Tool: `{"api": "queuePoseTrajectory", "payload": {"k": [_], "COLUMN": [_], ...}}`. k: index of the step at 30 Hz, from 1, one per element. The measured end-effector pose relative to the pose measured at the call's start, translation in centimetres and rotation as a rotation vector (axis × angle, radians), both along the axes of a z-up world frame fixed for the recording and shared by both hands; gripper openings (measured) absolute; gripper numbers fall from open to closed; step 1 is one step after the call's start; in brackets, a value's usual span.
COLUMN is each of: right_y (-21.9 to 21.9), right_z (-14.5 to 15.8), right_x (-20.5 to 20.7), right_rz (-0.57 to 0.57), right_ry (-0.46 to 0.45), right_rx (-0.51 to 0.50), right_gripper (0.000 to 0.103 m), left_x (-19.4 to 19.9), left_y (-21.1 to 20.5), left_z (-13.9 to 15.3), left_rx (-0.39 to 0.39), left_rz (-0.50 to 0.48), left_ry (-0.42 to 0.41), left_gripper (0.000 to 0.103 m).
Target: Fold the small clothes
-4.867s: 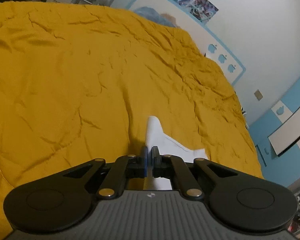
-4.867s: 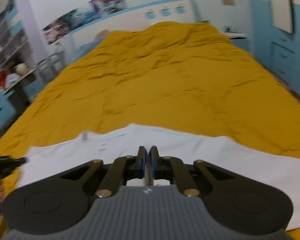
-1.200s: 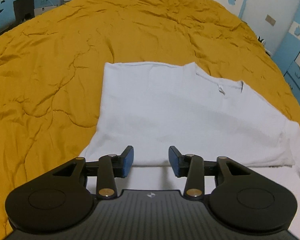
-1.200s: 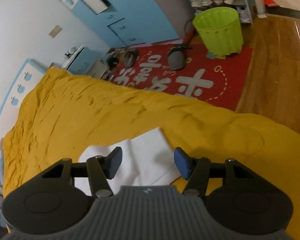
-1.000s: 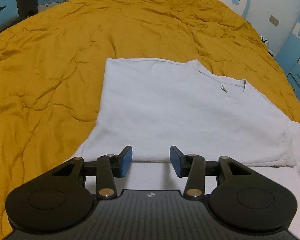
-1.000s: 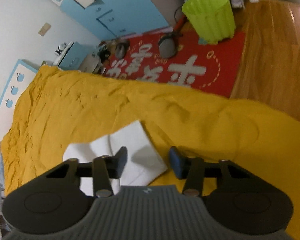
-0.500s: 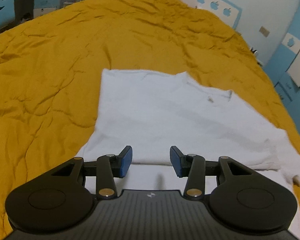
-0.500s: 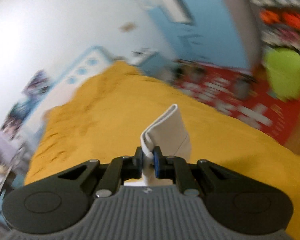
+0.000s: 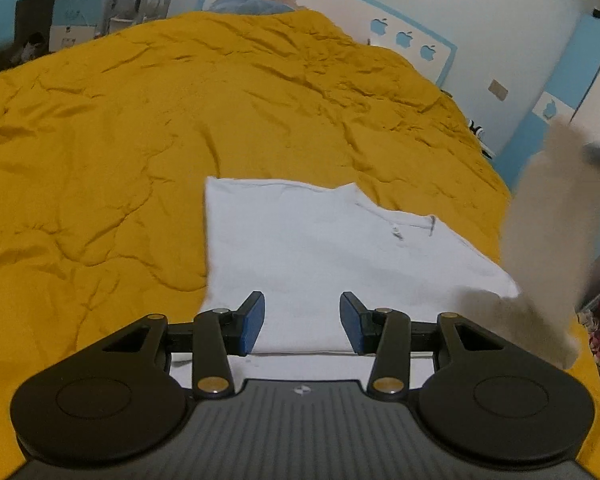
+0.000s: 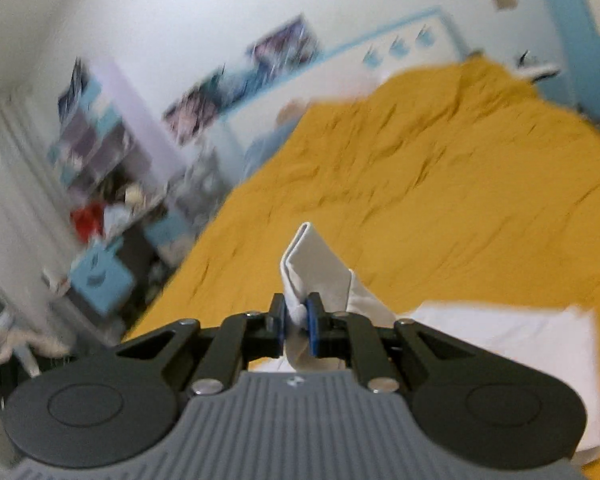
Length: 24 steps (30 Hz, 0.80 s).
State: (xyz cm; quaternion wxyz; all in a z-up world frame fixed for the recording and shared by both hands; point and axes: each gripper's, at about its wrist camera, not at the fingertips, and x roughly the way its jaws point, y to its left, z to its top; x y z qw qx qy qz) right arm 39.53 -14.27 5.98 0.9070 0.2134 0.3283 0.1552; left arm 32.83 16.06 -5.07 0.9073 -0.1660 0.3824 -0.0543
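Observation:
A white T-shirt (image 9: 324, 248) lies partly folded on the mustard-yellow bedspread (image 9: 140, 128). My left gripper (image 9: 302, 322) hovers open just above its near edge, nothing between the pads. In the left wrist view the shirt's right side (image 9: 540, 240) rises as a blurred strip, lifted off the bed. In the right wrist view my right gripper (image 10: 298, 326) is shut on that white cloth (image 10: 316, 268), which sticks up in a folded peak beyond the pads. The rest of the T-shirt (image 10: 508, 340) lies flat to the lower right.
The bed ends at a white headboard with blue apple cut-outs (image 9: 404, 40). Blue cabinets (image 9: 560, 128) stand along the right side. Cluttered shelves and a blue desk (image 10: 100, 276) stand to the left of the bed.
My right gripper closed on the shirt's sleeve end, lifted it and swung across toward the shirt's middle. My left gripper stayed open and drew up and back a little.

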Motion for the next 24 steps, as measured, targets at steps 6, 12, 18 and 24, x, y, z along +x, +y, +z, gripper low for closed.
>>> {"api": "queuePoseTrajectory", "payload": {"k": [6, 12, 18, 24], "right_y": [10.6, 14.3, 14.1, 8.1], "right_z": [-11.9, -19.1, -19.3, -17.0], "right_x": [1.2, 1.6, 1.0, 0.6], "right_rz": [0.111, 0.165, 0.26, 0.17], "right_ry": [0.224, 0.387, 0.389, 0.314], "right_rx": [-0.049, -0.06, -0.02, -0.066], "right_gripper": [0.006, 0.011, 0.021, 0.027], "left_x": [1.1, 1.6, 1.7, 2.3], "left_y": [2.3, 3.6, 4.0, 4.3], "left_z": [-1.7, -3.4, -3.9, -3.6], "left_rx": [-0.006, -0.04, -0.083, -0.209], "left_rz": [0.018, 0.023, 0.026, 0.017], "left_ry": [0.029, 0.046, 0.037, 0.014], "left_gripper": [0.051, 0.051, 0.052, 0.054]}}
